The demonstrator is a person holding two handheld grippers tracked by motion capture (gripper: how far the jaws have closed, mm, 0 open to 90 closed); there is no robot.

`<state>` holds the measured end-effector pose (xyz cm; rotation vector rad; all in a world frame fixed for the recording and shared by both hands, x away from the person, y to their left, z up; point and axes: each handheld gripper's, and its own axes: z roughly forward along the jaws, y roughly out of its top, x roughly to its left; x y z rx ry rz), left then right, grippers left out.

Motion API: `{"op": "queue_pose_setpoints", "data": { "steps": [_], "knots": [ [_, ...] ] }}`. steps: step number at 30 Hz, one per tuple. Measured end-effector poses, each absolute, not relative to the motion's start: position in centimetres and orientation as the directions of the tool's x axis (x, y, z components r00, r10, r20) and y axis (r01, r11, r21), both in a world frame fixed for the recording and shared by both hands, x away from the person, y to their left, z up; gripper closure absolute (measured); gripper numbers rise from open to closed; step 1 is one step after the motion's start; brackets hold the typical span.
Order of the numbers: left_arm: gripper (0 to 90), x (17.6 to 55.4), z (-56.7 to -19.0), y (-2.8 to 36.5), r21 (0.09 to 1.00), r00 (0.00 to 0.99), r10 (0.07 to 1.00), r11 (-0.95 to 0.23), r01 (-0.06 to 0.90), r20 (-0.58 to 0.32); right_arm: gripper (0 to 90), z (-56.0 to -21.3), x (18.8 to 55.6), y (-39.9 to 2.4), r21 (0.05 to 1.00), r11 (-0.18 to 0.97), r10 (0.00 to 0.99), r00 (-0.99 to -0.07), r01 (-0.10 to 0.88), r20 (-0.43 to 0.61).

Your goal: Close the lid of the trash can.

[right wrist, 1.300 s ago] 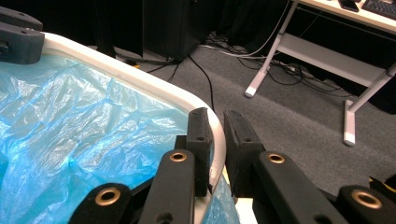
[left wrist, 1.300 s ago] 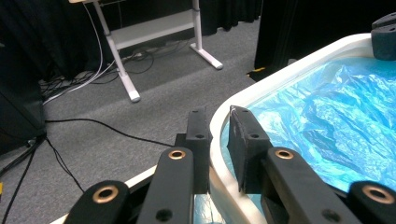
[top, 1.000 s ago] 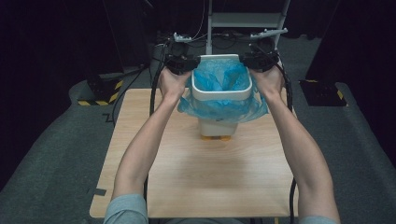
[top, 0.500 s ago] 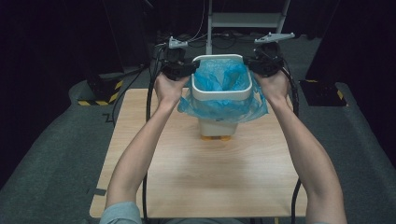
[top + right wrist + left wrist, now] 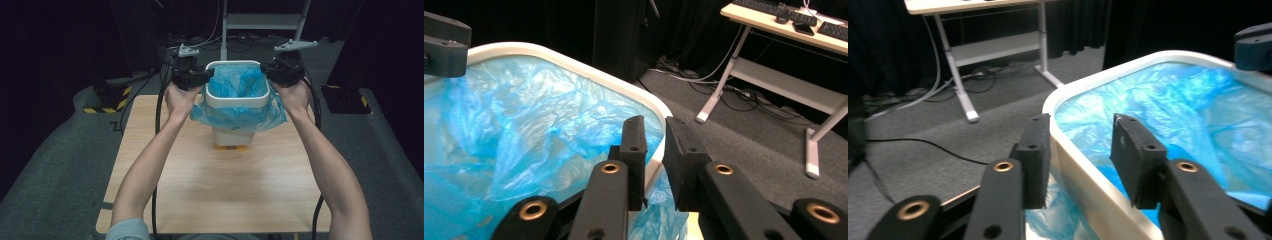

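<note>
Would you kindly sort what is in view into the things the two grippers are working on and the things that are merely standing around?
In the job:
- white bin, on the wooden table
- blue bag lining it, folded over the rim
- left gripper, jaws astride the rim
- right gripper, jaws astride the opposite rim

Just standing about:
- desk frame behind the table
- floor cables
- keyboard

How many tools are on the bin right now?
2. The left tool straddles the left rim of the white plastic bin lined with a blue plastic bag; the right tool is at its right rim.
</note>
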<state>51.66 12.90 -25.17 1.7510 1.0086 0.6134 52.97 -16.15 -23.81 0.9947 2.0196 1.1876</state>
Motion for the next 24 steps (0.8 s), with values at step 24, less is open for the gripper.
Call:
{"op": "queue_pose_setpoints", "data": {
  "steps": [24],
  "knots": [
    [50.9, 47.3, -26.3, 13.2, 0.932, 0.564, 0.825, -0.174, 0.317, -0.038, 73.0, -25.0, 48.5, -17.2, 0.911, 0.321, 0.795, -0.597, 0.258, -0.111]
  ]
}}
